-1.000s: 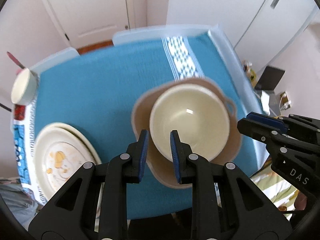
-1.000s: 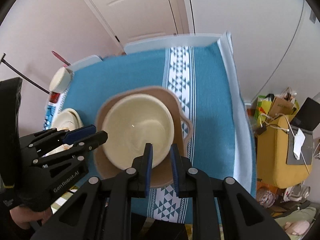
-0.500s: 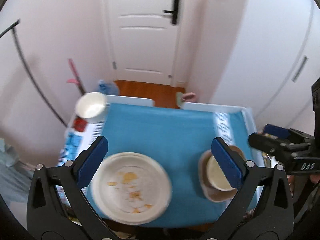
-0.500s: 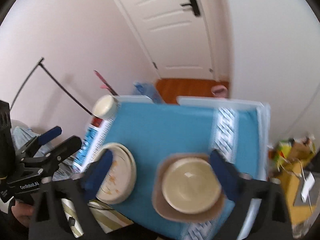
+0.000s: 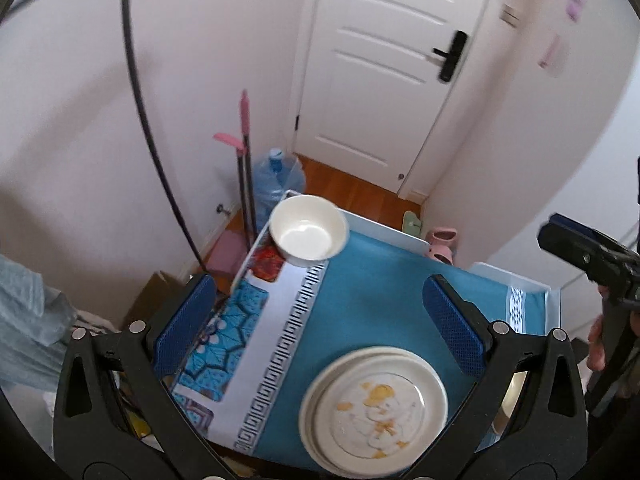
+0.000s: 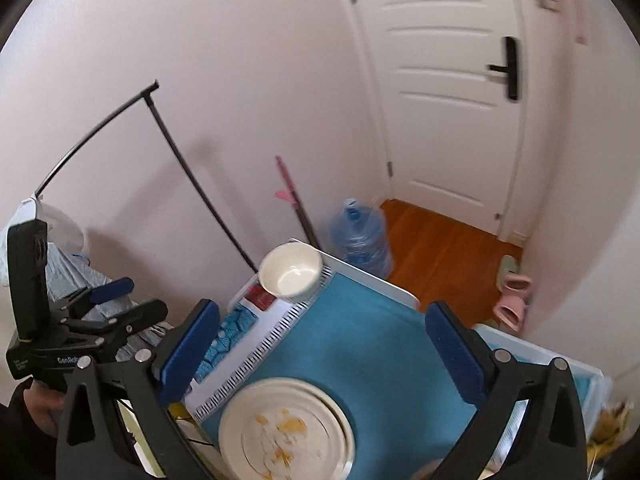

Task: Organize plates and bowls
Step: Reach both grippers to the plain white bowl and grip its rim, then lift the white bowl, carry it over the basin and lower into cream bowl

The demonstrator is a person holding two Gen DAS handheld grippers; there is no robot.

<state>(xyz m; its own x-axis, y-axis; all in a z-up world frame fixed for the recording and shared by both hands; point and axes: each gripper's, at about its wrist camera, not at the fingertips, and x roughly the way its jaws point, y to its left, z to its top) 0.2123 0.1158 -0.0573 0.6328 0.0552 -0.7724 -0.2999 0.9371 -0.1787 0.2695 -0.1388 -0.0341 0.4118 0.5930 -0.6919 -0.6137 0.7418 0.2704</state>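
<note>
Two empty jaws hang above a blue-clothed tabletop (image 5: 372, 296) as the sorting of plates and bowls goes on. From the left wrist, the left gripper (image 5: 320, 320) has just swung its jaws wide apart, nothing between them; below lies a stack of plates (image 5: 374, 406), the top one smeared with yellow food, near the tabletop's front edge. A white bowl (image 5: 308, 232) perches on the far corner, its rim looking to overhang the edge. A careless nudge there could likely send it to the floor. The right gripper (image 5: 588, 248) hovers at the frame's right side.

From the right wrist, the right gripper (image 6: 320, 344) likewise has just opened fully and holds nothing. The plates (image 6: 286, 428) sit blurred below it, the bowl (image 6: 291, 274) well beyond at the corner, the left gripper (image 6: 116, 300) off to the side. A pinch on the plate's thin, greasy rim may slip, and both grippers heading for the same stack could collide.
</note>
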